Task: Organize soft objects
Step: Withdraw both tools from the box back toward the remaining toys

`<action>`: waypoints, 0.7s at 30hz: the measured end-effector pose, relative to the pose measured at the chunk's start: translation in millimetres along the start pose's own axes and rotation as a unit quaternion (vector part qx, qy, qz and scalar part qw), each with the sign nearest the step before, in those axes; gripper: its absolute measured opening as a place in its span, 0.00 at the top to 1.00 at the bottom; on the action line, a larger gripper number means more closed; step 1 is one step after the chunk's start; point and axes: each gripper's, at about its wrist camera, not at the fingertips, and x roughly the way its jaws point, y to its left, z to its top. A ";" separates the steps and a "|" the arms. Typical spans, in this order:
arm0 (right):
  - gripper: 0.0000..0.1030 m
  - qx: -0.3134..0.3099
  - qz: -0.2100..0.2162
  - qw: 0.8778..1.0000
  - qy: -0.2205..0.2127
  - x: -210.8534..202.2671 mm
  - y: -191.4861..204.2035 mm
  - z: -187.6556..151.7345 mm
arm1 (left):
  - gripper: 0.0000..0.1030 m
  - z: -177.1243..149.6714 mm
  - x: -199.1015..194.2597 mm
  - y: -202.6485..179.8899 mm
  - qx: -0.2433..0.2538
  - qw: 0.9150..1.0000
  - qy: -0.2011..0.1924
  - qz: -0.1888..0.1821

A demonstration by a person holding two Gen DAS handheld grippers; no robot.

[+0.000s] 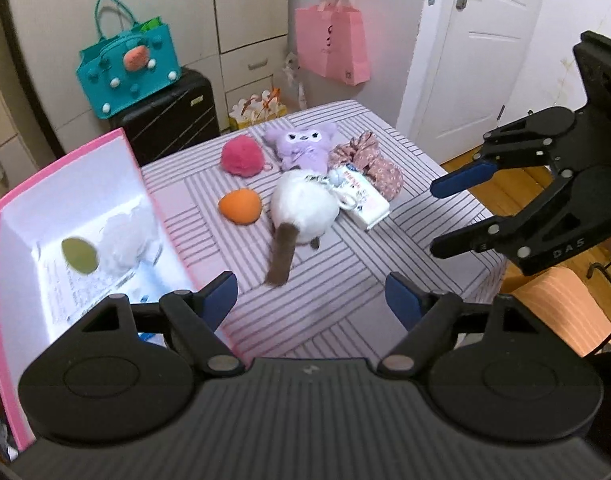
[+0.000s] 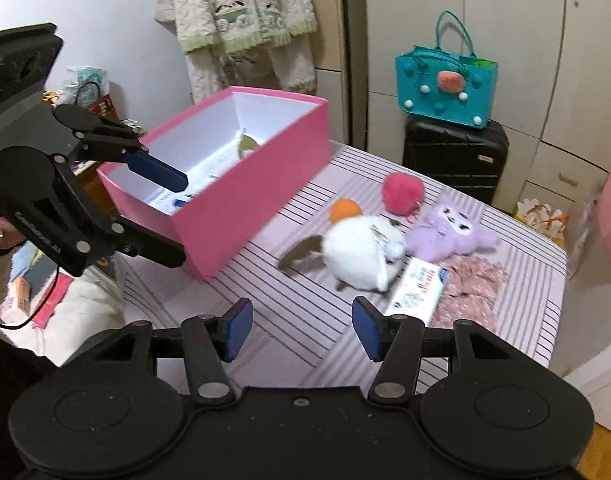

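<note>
Soft objects lie on the striped counter (image 1: 345,320), and the pink box (image 1: 125,152) at its left edge serves as the landmark. Inside the box, on its white floor, sit a blurred green egg-shaped piece (image 1: 80,255) and a white fluffy thing (image 1: 125,236) touching it.

Just right of the box lies an orange egg-shaped sponge (image 1: 240,205), with a pink pompom (image 1: 241,156) behind it. Farther right of the box lies a white plush with a brown tail (image 1: 303,210), its tail pointing toward the near edge. Behind that plush sits a purple plush doll (image 1: 301,146). A white tissue packet (image 1: 361,196) touches the white plush on the side away from the box, and a floral fabric scrunchie (image 1: 369,160) lies beside the packet, farthest from the box.

The left tongs (image 1: 311,300) hover at the box's near right corner, spread wide and holding nothing. The right tongs (image 2: 301,328) hang above the counter's near edge, well right of the box, also spread apart and empty.

Beyond the box, a teal bag (image 1: 129,68) rests on a black suitcase (image 1: 169,116).
</note>
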 end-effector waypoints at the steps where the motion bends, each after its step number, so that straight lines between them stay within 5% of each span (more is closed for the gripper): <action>1: 0.41 0.002 -0.004 1.000 0.001 3.6 -4.9 -2.9 | 0.22 1.5 5.2 -1.7 0.002 1.000 -0.002 0.002; 13: 0.41 -0.003 -0.068 0.998 0.011 40.2 -44.5 -20.5 | 0.24 18.6 63.2 -2.7 -0.012 1.000 -0.001 -0.002; 21: 0.41 -0.006 -0.098 0.995 0.008 46.6 -87.9 -21.8 | 0.35 23.8 85.7 -27.7 -0.017 0.999 -0.041 -0.018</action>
